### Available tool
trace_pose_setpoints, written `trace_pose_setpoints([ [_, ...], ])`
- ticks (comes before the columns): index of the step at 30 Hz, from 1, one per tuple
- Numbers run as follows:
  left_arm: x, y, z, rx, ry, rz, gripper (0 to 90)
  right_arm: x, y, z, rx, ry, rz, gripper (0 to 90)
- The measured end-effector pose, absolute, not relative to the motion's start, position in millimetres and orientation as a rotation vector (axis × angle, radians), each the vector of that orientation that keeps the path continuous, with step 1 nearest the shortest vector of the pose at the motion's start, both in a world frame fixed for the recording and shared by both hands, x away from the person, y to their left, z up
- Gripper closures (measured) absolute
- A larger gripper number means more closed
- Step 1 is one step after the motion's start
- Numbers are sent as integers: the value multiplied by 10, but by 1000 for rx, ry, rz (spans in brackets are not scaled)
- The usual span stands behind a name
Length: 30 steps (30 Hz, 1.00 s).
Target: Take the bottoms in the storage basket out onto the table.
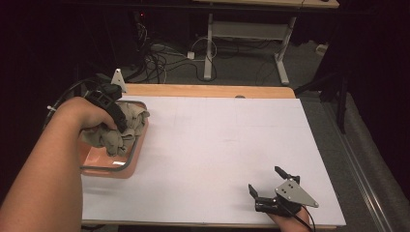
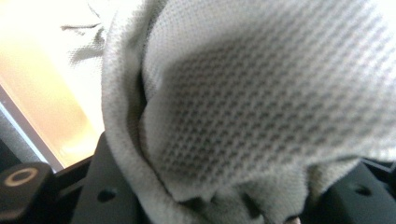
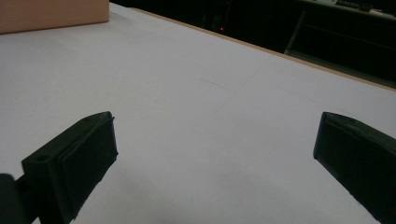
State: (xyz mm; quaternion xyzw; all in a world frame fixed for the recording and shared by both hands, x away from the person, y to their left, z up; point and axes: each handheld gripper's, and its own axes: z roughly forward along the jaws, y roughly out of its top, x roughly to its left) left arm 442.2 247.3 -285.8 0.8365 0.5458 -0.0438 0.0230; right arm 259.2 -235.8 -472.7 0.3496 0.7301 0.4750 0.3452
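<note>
Up close, cloth (image 2: 261, 102) mesh between left gripper (image 1: 118, 118) jaws.

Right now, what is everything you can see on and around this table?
Table: one, white top with a wooden edge, centre.
Basket: one, orange with a grey metal handle, left edge of table.
Cloth: one, grey mesh, bunched in the basket.
Desk frame: one, pale metal, floor beyond the table.
Cables: a tangle, dark and white, on that floor.
Left gripper: one, black, shut on the cloth.
Right gripper: one, black, open, low over the table's near right.
</note>
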Motion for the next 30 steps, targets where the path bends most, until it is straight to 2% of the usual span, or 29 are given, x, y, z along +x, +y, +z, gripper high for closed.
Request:
trace_pose_setpoints([
  [30,4492,2036,-2866,2637,1577,-131,514,2592,-2370,-4722,911,1894,1237,4],
])
